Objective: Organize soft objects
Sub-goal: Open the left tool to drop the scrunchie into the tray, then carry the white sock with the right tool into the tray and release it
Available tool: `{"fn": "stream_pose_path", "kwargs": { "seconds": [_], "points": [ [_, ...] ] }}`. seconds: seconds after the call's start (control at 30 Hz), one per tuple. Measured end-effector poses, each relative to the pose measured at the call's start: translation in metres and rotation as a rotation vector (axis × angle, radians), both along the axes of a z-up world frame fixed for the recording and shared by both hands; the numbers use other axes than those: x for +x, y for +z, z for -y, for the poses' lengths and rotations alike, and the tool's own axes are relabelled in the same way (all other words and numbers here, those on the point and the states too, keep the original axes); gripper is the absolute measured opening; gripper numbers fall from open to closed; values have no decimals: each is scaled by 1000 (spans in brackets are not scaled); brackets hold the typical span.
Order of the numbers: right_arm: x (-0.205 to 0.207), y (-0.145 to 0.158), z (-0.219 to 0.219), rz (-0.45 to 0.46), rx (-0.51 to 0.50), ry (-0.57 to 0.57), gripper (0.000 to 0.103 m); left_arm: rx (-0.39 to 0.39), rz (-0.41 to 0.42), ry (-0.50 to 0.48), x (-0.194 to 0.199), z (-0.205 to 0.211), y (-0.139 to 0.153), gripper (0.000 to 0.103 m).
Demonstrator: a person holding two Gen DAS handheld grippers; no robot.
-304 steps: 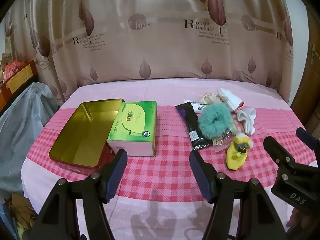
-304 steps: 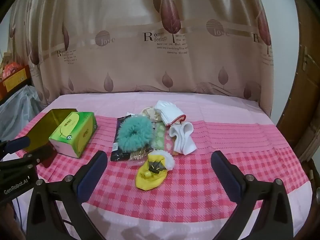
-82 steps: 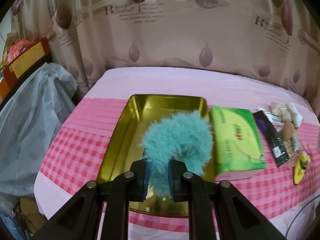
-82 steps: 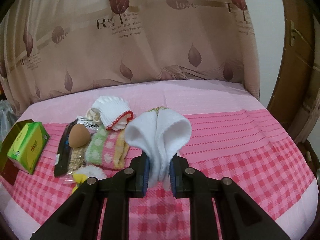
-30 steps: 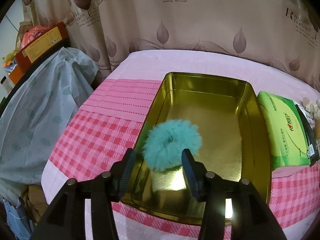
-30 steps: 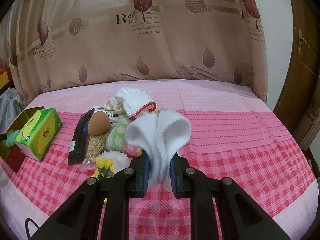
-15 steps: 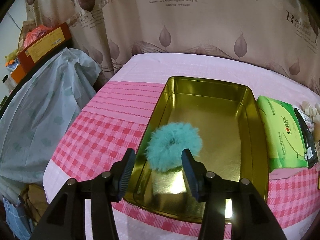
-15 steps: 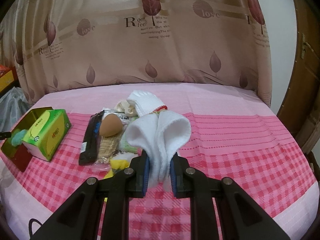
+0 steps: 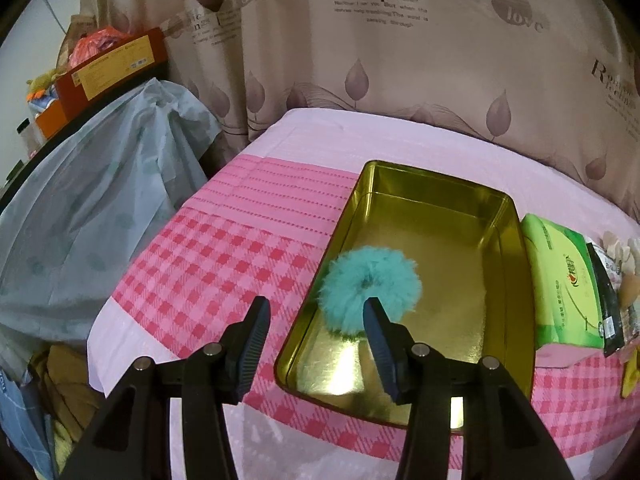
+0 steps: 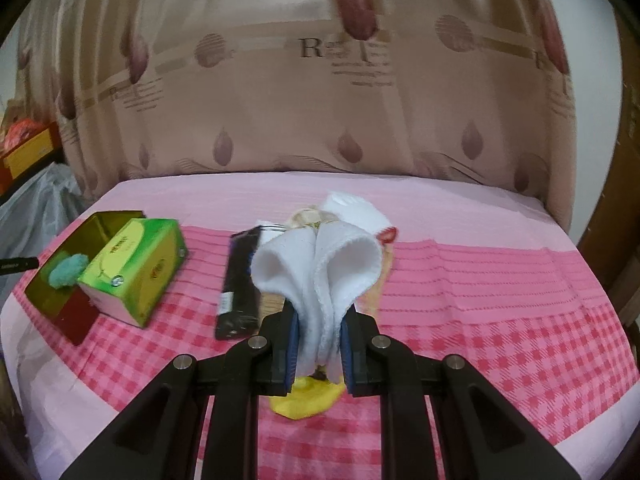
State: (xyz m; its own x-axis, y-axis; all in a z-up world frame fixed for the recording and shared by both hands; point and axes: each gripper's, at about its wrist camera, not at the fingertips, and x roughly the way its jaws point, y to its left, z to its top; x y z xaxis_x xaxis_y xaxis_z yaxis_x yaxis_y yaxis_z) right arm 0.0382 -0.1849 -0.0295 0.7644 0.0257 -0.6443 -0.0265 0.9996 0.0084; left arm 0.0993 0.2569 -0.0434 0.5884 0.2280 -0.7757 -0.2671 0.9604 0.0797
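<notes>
White socks are clamped, folded together, between the pads of the right gripper, with the cuffs fanning out above the fingertips. Beneath and beyond this gripper lie the remaining soft items: a yellow bootie just under the jaws, a black packet to the left, and a white glove with red trim behind. The pile has shifted right of the gripper's line compared with a second ago, so the socks are judged to be in transit toward the gold tin.

Left gripper: jaws spread, nothing between them. The teal fluffy scrunchie lies released inside the gold tin, at its near-left corner and against the left wall. About three seconds ago it was pinched in these jaws above the tin; over the last second the gripper has drawn back and upward from it.

Green tissue pack sits touching the right wall of the tin, on the pink checked cloth.

Status: first item stowed; second item judged next for placement. The tin floor beyond the scrunchie is free.
</notes>
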Motion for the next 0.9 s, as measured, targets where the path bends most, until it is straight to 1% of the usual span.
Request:
{"fn": "stream_pose_path", "kwargs": {
  "seconds": [0.23, 0.4, 0.6, 0.73, 0.9],
  "points": [
    [10, 6, -42, -4, -11, 100, 16, -18, 5, 15, -9, -5, 4, 49],
    [16, 9, -80, 2, -36, 191, 16, -53, 6, 37, -17, -16, 9, 49],
    [24, 10, -138, -12, -26, 330, 16, -81, 27, 105, -27, -38, 16, 49],
    [26, 11, -181, -24, -21, 431, 16, -85, 25, 153, -30, -52, 19, 49],
    [31, 7, -223, -51, 0, 528, 16, -102, 20, 199, -34, -68, 20, 49]
  ]
}}
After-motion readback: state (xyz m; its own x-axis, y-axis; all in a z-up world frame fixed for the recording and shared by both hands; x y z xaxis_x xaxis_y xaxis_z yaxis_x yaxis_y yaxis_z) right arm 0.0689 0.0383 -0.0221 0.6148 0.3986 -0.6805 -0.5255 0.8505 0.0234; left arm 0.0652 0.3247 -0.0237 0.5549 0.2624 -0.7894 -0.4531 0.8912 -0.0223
